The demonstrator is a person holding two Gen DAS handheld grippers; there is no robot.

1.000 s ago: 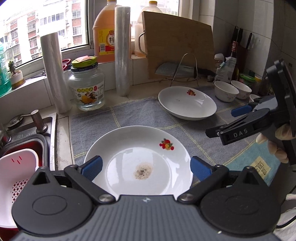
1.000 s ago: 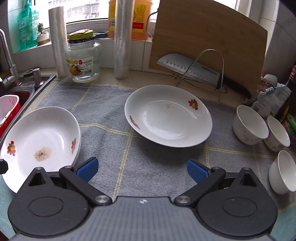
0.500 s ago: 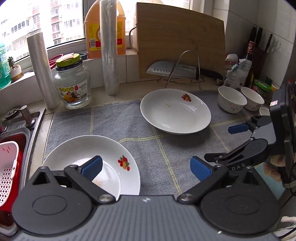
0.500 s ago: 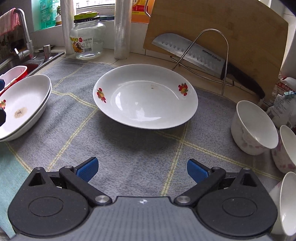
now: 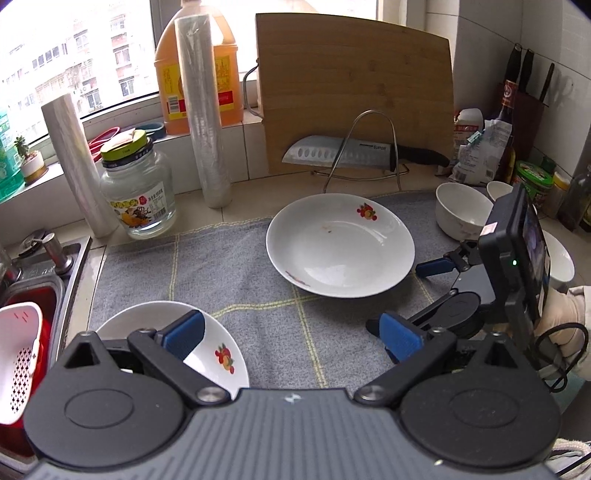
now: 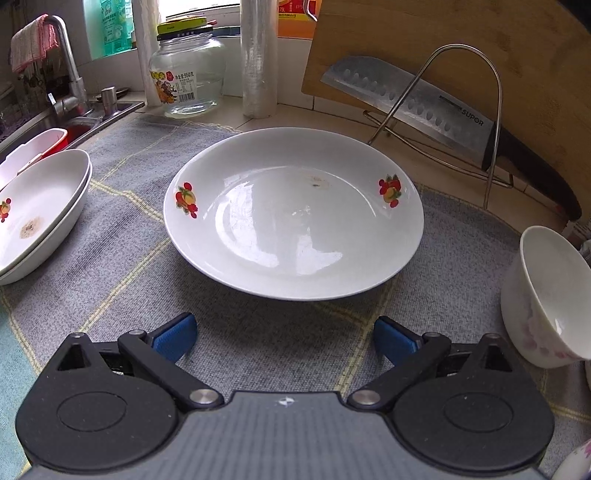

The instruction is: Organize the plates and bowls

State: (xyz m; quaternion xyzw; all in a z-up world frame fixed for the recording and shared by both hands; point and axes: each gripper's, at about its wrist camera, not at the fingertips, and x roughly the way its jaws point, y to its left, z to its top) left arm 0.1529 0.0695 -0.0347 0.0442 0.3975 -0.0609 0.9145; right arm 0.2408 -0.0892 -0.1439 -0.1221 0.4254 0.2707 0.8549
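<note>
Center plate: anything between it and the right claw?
Nothing visible. Only bare grey mat lies between the open right claw and the near rim of the center plate. The white bowl sits off to the right, outside that path.

you can read "supor" on the blade of the knife [image 6: 436, 107] leaning in the wire rack — it shows in both views, clearest from the right wrist. the label on the glass jar [image 6: 186, 79] carries "950" among chinese characters. the orange bottle [image 6: 291, 16] at the top edge shows "75l". other labels are too small or blurred to read.
</note>
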